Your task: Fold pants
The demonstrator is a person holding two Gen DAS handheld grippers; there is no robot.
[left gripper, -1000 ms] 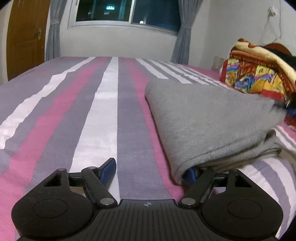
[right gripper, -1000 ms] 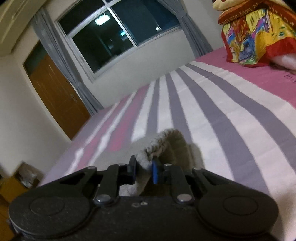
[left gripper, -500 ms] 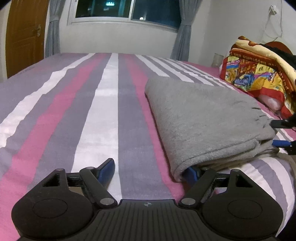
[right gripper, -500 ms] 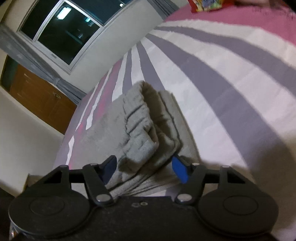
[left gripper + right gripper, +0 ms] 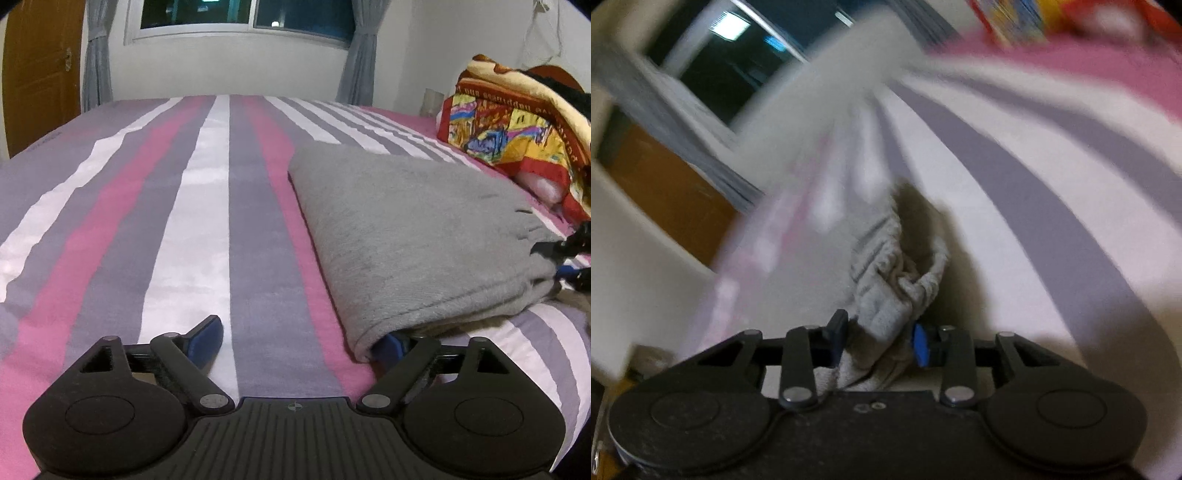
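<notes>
Grey fleece pants (image 5: 413, 236) folded flat on pink, grey and white striped bedsheet (image 5: 207, 221), ahead-right of left gripper (image 5: 301, 334). Left gripper's jaws spread wide, just been opening; right pad tucked under pants' near corner, nothing clamped. Right gripper (image 5: 879, 339) jaws just been closing, pinching bunched ribbed waistband (image 5: 886, 273). Colourful patterned blanket (image 5: 513, 122) far right.

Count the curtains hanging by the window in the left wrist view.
2: a grey curtain left of the window beside the door, and another grey curtain at its right. Their tops are cut off.
</notes>
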